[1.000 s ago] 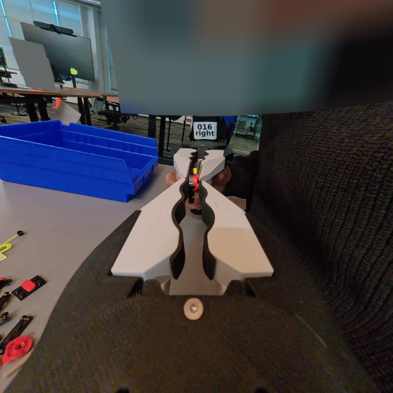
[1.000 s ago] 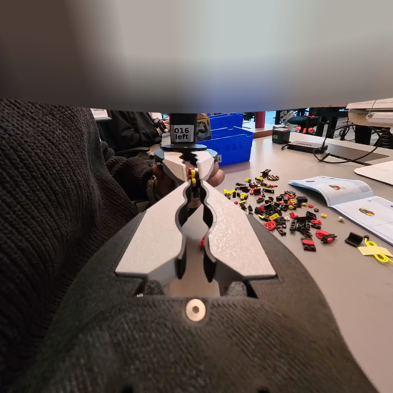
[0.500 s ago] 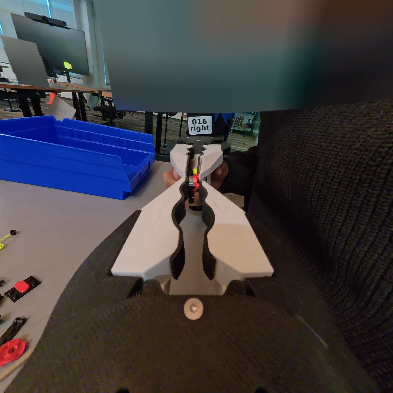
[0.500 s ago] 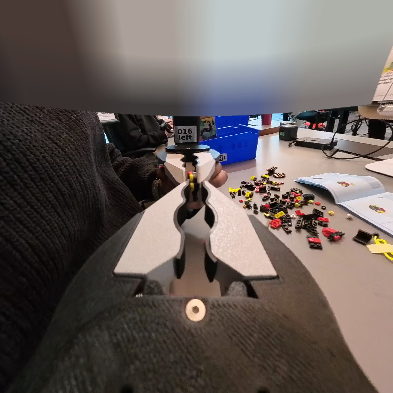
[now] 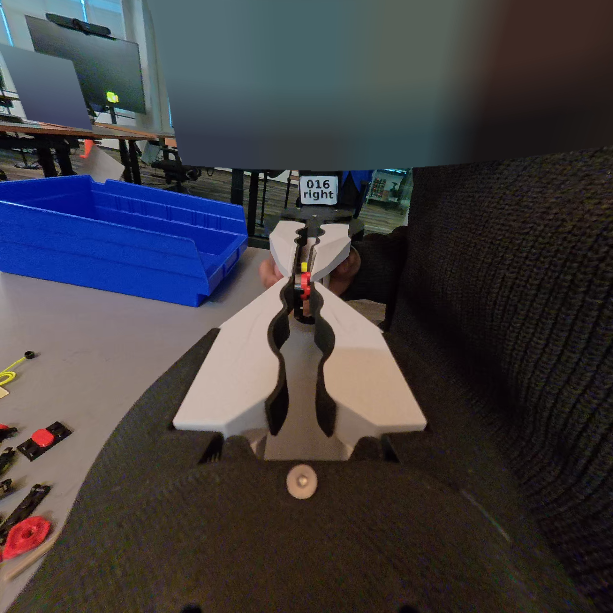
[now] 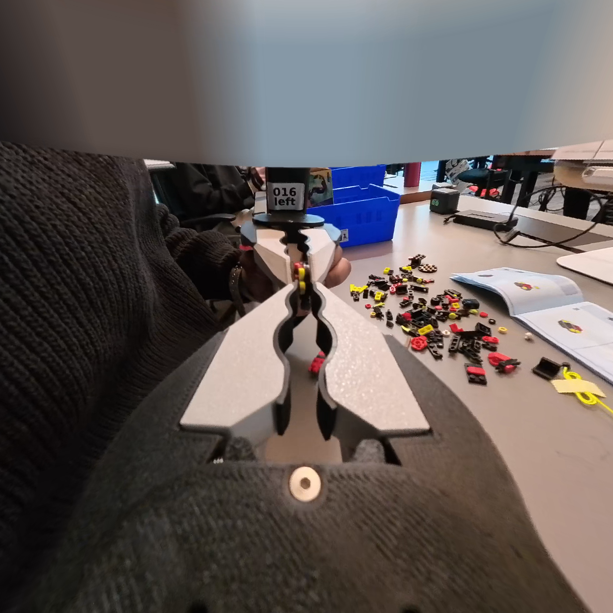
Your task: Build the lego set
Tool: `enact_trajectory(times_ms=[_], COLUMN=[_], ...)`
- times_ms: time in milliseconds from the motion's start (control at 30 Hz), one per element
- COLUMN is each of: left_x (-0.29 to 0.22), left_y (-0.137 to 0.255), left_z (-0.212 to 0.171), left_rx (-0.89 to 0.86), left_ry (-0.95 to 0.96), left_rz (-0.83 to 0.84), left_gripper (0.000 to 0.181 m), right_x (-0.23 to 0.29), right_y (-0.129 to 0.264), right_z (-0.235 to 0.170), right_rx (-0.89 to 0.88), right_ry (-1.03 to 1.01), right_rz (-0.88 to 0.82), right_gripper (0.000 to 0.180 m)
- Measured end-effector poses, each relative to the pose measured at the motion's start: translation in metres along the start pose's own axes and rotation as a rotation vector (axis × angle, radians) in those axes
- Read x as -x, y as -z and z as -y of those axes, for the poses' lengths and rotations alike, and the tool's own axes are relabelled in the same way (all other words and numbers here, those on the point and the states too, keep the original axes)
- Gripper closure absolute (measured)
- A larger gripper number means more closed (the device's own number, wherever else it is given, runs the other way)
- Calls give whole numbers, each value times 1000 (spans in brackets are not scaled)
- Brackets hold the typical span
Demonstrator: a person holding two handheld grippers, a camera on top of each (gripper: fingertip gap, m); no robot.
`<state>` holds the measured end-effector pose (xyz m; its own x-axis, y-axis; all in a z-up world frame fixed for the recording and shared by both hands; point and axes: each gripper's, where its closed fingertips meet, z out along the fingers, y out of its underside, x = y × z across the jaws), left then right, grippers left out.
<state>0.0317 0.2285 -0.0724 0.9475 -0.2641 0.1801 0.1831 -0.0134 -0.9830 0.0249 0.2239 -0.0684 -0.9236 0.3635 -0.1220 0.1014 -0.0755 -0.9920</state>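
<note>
In the left wrist view, scattered small black and red plastic bricks [image 5: 43, 438] lie at the left edge of the grey worktop [image 5: 109, 335], with bare surface between them and the large blue plastic storage bin [image 5: 109, 238] standing farther back, whose visible inside shows nothing. To the right, the left gripper [image 5: 302, 292] meets the right gripper [image 5: 306, 265] tip to tip above the worktop's near edge; both pairs of white fingers are narrowed onto the small black, red and yellow brick assembly [image 5: 303, 285] held between them. A black knitted sleeve [image 5: 497, 331] closes off the right side. In the right wrist view, the loose pile of black, red and yellow bricks [image 6: 438, 318] spreads right of the grippers, then an open light-blue instruction booklet [image 6: 547, 308]; a smaller blue bin [image 6: 361, 215] stands behind, contents unclear.
</note>
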Motion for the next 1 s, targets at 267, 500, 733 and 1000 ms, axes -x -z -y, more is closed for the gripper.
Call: enact_trajectory(times_ms=[267,500,733,1000], left_x=[1,0,1,-1], left_y=[-1,-1,0,-3], left_z=[-12,-21,-21,-25], left_rx=[85,135,130,152], left_ry=[-35,-33,-6,-4], left_rz=[22,4,-8,-9], left_gripper=[176,176,176,176], right_x=[0,1,-1,3], right_y=[1,1,-1,-1], right_z=[-12,-20,-19,-17], right_rx=[98,161,131,105], right_ry=[-40,-62,-99,-64], right_rz=[39,67,70,71], right_gripper=[175,175,175,173])
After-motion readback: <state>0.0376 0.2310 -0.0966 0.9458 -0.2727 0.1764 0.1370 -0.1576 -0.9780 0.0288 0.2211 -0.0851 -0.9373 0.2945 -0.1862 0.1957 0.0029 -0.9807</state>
